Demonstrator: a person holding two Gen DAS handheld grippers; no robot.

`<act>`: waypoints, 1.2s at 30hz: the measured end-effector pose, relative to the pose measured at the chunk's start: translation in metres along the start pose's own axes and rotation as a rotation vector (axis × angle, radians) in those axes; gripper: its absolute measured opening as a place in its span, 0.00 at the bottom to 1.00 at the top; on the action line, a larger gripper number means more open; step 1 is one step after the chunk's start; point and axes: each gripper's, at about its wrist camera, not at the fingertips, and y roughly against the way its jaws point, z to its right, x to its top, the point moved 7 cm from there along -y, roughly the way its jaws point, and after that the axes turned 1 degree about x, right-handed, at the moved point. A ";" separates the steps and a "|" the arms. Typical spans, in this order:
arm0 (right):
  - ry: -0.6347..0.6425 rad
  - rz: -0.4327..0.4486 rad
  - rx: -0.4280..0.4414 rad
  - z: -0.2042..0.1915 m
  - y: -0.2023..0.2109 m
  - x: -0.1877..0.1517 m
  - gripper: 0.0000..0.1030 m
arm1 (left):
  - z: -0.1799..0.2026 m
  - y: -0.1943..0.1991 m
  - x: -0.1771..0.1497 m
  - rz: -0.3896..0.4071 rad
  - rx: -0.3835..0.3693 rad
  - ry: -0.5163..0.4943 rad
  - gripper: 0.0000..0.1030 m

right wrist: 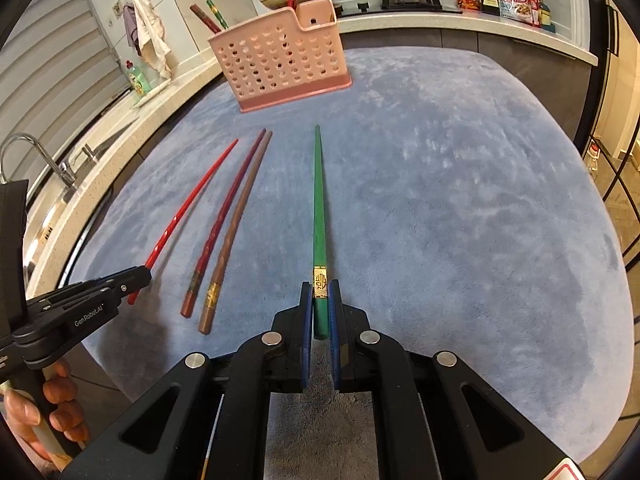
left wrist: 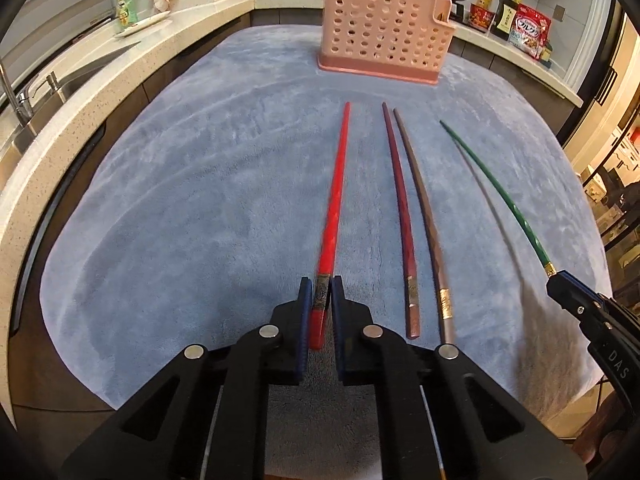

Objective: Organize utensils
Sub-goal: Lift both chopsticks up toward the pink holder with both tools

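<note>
Chopsticks (left wrist: 400, 216): slender, lacquered, gold-banded.

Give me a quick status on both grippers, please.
Left gripper shut on red chopstick. Right gripper shut on green chopstick. Nothing blocks pink perforated holder.

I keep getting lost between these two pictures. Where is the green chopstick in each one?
Left wrist view: the green chopstick curves along the right side, its end in the right gripper.
Right wrist view: the green chopstick runs up the centre, clamped near its thick end.
Shared landmark: the pink basket at the far end of the blue cloth.
</note>
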 end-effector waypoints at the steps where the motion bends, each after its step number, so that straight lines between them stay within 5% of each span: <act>1: -0.002 0.011 0.002 0.000 0.005 0.005 0.07 | 0.000 0.003 0.003 0.006 -0.001 0.003 0.09; 15: 0.031 0.226 0.023 -0.010 0.069 0.103 0.06 | -0.008 0.067 0.084 0.158 -0.013 0.045 0.07; 36: 0.045 0.428 0.082 -0.032 0.089 0.257 0.06 | 0.004 0.111 0.235 0.356 -0.023 0.025 0.06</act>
